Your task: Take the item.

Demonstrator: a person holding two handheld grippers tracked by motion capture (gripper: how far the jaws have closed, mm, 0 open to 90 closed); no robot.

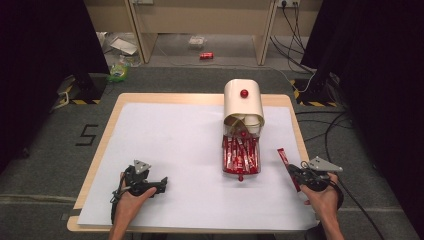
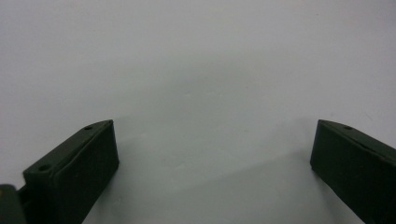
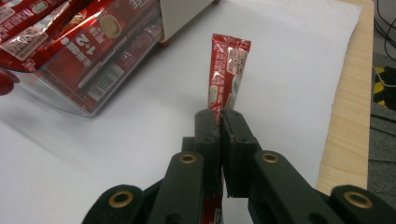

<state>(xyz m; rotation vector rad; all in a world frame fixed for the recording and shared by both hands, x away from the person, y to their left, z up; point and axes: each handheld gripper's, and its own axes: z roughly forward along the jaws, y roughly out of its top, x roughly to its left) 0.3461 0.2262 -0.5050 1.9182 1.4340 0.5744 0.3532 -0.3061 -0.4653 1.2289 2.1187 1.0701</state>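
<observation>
Nearest the person, the right gripper (image 3: 219, 122) has its jaws clamped flat on a red sachet (image 3: 226, 70), pinching it low so most of its length stands free beyond the tips, clear of the white sheet (image 1: 175, 150). The left gripper (image 1: 161, 184) rests on that sheet with jaws spread wide and nothing between them, apparently waiting. Farther off, the clear drawer (image 1: 241, 156) of the cream dispenser (image 1: 243, 102) lies open, full of matching sachets, probably this one's source.

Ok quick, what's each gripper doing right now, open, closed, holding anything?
Left gripper: open, nothing between its fingers, over the white paper sheet.
Right gripper: closed on a thin red foil sachet stick.
</observation>
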